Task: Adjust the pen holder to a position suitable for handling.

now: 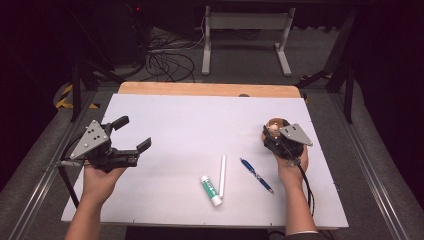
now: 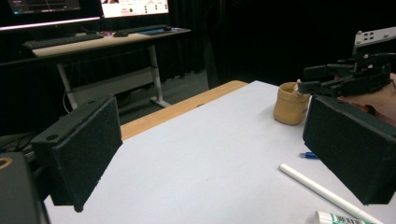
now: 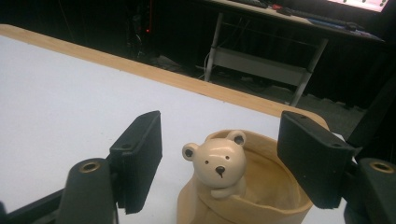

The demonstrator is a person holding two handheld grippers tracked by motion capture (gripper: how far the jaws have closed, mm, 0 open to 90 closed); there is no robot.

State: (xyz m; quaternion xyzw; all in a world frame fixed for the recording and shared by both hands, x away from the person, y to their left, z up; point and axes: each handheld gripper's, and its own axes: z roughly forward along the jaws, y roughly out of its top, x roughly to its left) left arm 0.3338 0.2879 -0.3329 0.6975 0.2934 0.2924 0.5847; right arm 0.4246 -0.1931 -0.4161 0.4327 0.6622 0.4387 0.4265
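On the tabletop's [image 1: 165, 115] far right, my right gripper [image 3: 219, 163] spreads its jaws astride the bear cup [image 3: 243, 186], ready to clamp; my left gripper [image 1: 131, 135] waits, jaws apart, holding nothing.

Tan ceramic cup [image 3: 243, 186] with a cream bear figure [image 3: 216, 163] on its rim, upright, empty, standing near the table's [image 1: 190, 125] right edge, toward the far side.

High view: overhead, facing fwd/down on white-covered worktop [image 1: 200, 125]. Gripper views: low, close; both share tan ceramic bear cup [image 3: 243, 186].
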